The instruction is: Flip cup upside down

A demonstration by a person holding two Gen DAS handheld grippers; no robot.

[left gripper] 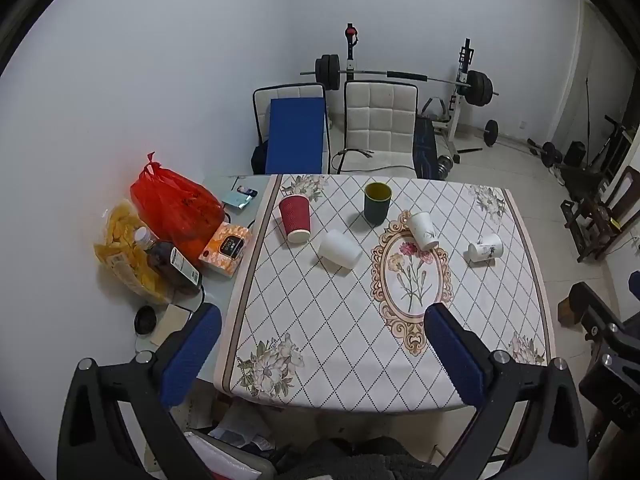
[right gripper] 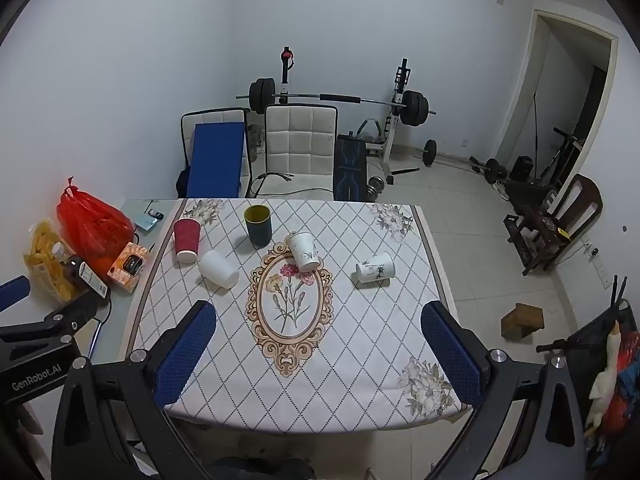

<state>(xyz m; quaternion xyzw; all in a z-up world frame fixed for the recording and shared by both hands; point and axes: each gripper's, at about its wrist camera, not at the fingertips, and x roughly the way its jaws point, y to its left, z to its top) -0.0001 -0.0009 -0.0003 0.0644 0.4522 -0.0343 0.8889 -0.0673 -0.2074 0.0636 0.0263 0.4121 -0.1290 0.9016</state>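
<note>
Several cups stand on the patterned tablecloth (left gripper: pixel 340 320). A dark green cup (left gripper: pixel 377 203) with a yellow inside stands upright, mouth up. A red ribbed paper cup (left gripper: pixel 295 218), a plain white cup (left gripper: pixel 339 248) and a white printed cup (left gripper: pixel 423 230) stand mouth down. Another white printed cup (left gripper: pixel 485 249) lies on its side at the right. The same cups show in the right wrist view: green (right gripper: pixel 258 225), red (right gripper: pixel 186 239), plain white (right gripper: pixel 218 269), printed (right gripper: pixel 304 251), lying (right gripper: pixel 375 269). My left gripper (left gripper: pixel 322 356) and right gripper (right gripper: pixel 320 354) are open and empty, held above the table's near edge.
At the table's left stand a red plastic bag (left gripper: pixel 176 204), a bag of chips (left gripper: pixel 124 252), a bottle (left gripper: pixel 168 260) and an orange box (left gripper: pixel 226 249). Two white chairs (left gripper: pixel 380 128) stand behind the table. A barbell rack (left gripper: pixel 400 76) stands by the far wall.
</note>
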